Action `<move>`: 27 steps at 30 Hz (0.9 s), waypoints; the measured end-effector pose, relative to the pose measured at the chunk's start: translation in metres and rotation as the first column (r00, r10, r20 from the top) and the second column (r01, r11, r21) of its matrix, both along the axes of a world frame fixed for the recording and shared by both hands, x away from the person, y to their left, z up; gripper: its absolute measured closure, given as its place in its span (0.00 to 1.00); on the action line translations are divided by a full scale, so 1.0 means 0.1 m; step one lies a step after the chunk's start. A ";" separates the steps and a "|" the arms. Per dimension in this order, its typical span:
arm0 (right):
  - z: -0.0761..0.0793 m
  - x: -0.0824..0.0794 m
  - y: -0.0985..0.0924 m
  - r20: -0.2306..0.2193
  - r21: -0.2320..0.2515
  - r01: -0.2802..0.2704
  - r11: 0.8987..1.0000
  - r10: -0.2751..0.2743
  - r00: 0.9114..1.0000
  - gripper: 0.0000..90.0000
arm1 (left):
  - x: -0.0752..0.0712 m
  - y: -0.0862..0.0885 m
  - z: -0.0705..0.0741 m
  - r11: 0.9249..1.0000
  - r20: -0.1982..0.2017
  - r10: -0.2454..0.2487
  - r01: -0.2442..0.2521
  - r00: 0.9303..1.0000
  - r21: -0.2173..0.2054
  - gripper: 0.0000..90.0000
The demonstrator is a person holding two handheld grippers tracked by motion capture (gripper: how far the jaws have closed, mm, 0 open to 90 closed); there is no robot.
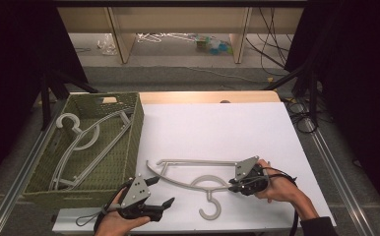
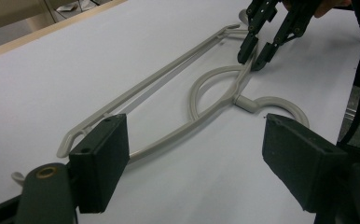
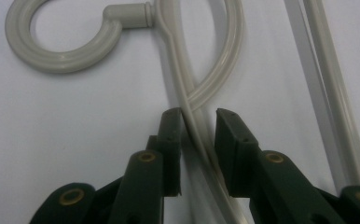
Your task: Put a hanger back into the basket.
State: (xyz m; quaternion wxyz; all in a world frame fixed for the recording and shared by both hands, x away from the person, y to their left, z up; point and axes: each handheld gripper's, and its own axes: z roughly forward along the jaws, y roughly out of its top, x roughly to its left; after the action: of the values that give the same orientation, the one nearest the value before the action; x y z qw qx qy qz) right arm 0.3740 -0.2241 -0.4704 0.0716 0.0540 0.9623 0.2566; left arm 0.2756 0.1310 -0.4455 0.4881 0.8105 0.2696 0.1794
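Observation:
A grey plastic hanger [image 1: 198,161] lies flat on the white table top, its hook [image 1: 210,209] pointing toward the near edge. My right gripper [image 1: 231,184] rests low at the hanger's right side. In the right gripper view its jaws [image 3: 199,116] stand narrowly apart astride the hanger's arm just below the loop; the left pad touches the arm and a small gap shows at the right pad. The hook [image 3: 61,63] lies beyond. My left gripper [image 1: 162,191] is wide open by the hanger's left end, nothing between its pads [image 2: 201,163]. The hanger [image 2: 243,100] and right gripper [image 2: 257,53] lie ahead of it.
A green woven basket [image 1: 136,128] stands at the table's left with another grey hanger [image 1: 84,142] inside. The table's near edge runs just under both hands. Cables [image 1: 301,118] hang off the far right corner.

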 end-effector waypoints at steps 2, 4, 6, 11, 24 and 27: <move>0.01 -0.01 0.00 0.009 -0.006 -0.017 1.000 0.017 1.000 0.82 | 0.02 -0.04 -0.02 1.000 -0.002 -0.015 0.015 1.000 0.025 0.25; 0.01 -0.01 0.01 0.014 -0.012 -0.045 0.999 0.045 0.999 0.84 | 0.06 -0.09 -0.03 0.998 -0.006 -0.025 0.026 1.000 0.062 0.26; 0.03 -0.01 0.02 0.004 -0.015 -0.077 0.997 0.077 0.997 0.87 | 0.10 -0.14 -0.04 0.996 -0.008 -0.045 0.046 0.999 0.077 0.27; 0.13 -0.02 0.01 0.024 -0.013 -0.097 0.995 0.098 0.995 0.90 | 0.17 -0.22 -0.08 0.971 0.023 -0.095 0.087 0.995 0.224 0.37; 0.34 -0.07 -0.05 0.059 0.028 -0.122 0.992 0.120 0.991 0.91 | 0.52 -0.51 -0.14 0.926 0.110 -0.141 0.092 0.984 0.367 0.37; 0.36 -0.09 -0.05 0.054 0.029 -0.127 0.991 0.125 0.991 0.91 | 0.58 -0.63 -0.18 0.897 0.138 -0.193 0.118 0.971 0.427 0.40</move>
State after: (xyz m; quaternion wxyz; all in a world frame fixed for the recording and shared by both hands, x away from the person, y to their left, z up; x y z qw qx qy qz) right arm 0.3647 -0.2295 -0.4349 0.0793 -0.0125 0.9574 0.2774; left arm 0.3339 0.0683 -0.4635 0.3394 0.8955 0.1149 0.2641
